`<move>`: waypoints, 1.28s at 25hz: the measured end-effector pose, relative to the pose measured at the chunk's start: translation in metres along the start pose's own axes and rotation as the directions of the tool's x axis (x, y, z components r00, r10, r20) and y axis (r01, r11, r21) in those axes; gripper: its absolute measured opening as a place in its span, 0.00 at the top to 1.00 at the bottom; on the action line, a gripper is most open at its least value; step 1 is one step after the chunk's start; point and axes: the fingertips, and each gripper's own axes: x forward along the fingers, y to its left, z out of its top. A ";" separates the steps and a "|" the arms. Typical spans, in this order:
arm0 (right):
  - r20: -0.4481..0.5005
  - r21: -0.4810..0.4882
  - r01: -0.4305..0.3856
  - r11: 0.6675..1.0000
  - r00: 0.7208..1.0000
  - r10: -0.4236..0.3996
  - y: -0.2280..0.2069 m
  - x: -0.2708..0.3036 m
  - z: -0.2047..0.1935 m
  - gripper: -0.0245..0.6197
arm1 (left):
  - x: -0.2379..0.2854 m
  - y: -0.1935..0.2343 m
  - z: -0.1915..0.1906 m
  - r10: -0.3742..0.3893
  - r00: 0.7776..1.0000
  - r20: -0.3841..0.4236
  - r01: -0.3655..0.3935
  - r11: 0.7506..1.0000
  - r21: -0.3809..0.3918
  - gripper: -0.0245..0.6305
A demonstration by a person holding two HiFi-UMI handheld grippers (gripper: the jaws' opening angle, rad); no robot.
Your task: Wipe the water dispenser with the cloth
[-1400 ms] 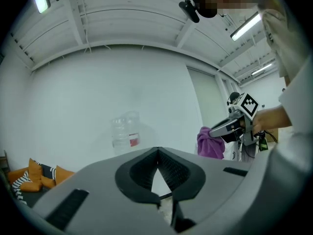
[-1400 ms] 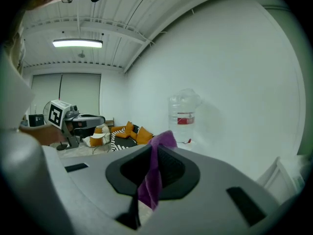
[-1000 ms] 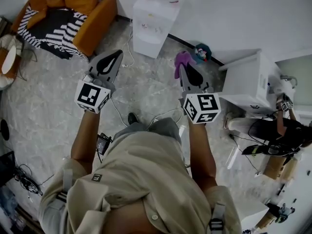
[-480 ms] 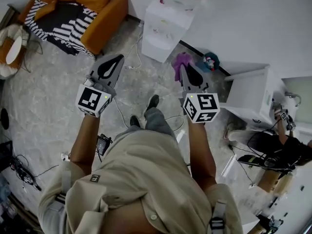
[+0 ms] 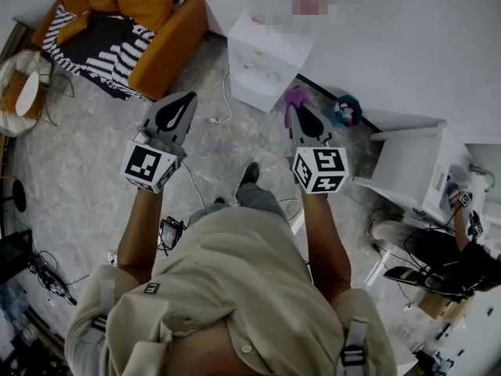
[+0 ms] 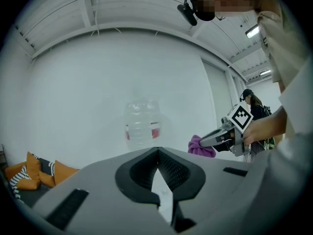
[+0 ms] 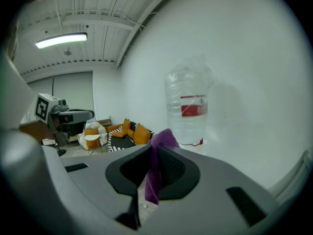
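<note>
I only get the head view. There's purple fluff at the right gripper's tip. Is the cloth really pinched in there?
Observer: Yes. In the right gripper view the right gripper's jaws are closed on the purple cloth, which hangs down between them.
Operator: What sits on top of the water dispenser? I can't make it out.
Observer: A clear water bottle with a red label.
Operator: Is the left one holding anything?
Observer: No. The left gripper's jaws are together with nothing between them.
</note>
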 end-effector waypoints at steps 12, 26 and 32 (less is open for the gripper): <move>-0.057 -0.012 0.018 1.000 0.998 -0.019 -0.041 0.126 -0.018 0.89 | 0.071 0.065 -0.033 0.029 0.992 -0.120 -0.032 0.999 -0.022 0.94; -0.133 -0.039 0.135 0.990 0.981 -0.139 -0.003 0.357 -0.110 0.89 | 0.134 0.166 -0.174 -0.046 0.976 -0.214 0.036 0.998 -0.052 0.94; -0.173 -0.031 0.200 0.979 0.964 -0.202 -0.014 0.397 -0.150 0.89 | 0.157 0.182 -0.216 -0.056 0.977 -0.204 0.040 0.996 -0.079 0.94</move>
